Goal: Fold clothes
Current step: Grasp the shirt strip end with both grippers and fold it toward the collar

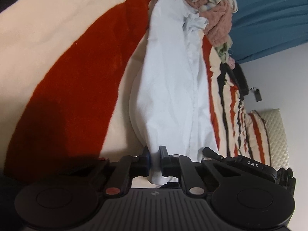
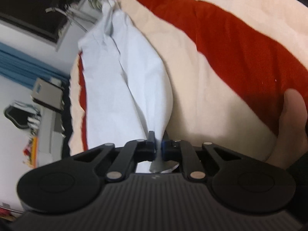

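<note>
Both tools (image 1: 155,154) (image 2: 158,142) pinch pale garment (image 1: 173,88) — stretching ahead.

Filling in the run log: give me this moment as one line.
left gripper: shut on pale blue garment | right gripper: shut on same garment | garment: stretched over striped blanket | pile of clothes: beyond

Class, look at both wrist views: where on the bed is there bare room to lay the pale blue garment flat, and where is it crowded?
Free: the cream-and-red blanket beside the pale blue garment, up to the person's hand. Crowded: the heap of clothes at the garment's far end.
</note>
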A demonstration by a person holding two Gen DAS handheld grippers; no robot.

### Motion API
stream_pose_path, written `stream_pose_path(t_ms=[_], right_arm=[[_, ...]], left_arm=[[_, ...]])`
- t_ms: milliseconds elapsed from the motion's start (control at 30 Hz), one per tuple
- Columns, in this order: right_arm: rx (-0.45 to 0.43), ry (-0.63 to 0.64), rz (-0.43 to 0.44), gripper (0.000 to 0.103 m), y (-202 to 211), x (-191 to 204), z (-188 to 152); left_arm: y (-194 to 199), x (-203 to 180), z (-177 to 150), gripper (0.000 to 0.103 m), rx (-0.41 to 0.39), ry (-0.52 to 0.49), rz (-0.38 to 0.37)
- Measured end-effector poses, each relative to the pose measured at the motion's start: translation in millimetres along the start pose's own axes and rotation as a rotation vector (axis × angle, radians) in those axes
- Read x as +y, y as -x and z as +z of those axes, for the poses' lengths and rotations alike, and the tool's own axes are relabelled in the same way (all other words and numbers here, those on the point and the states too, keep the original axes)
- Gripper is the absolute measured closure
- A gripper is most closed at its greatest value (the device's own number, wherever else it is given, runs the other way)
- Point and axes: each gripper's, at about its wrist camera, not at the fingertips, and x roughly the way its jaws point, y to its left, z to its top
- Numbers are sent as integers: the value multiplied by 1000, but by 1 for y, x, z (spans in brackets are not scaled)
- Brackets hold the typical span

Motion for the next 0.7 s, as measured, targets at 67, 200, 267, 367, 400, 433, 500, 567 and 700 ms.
stream_pose_path(t_ms=[67, 200, 267, 367, 400, 433, 500, 567, 700], right_arm=[[-11, -13, 40, 96, 6, 0, 2], [-37, -61, 139, 96, 17, 4, 8], [-46, -73, 183, 96, 25, 8, 12], [-60, -64, 244, 96, 33, 26, 18], [-61, -64, 269, 96, 37, 31, 21], [-68, -59, 291, 97, 43, 36, 24], [-89, -29, 316, 97, 58, 48, 28], [-87, 10, 329, 97, 69, 63, 30], [-95, 106, 337, 97, 99, 85, 28]], left_arm=[[7, -1, 1, 95, -21, 5, -20], [28, -4, 4, 95, -63, 39, -95], [40, -10, 8, 96, -84, 55, -127], [63, -27, 15, 96, -137, 43, -120], [73, -33, 18, 96, -158, 38, -124], [84, -38, 20, 96, -168, 36, -134], [102, -51, 23, 96, -192, 26, -153], [123, -64, 22, 97, -217, -1, -160], [158, -83, 8, 97, -237, -54, -172]])
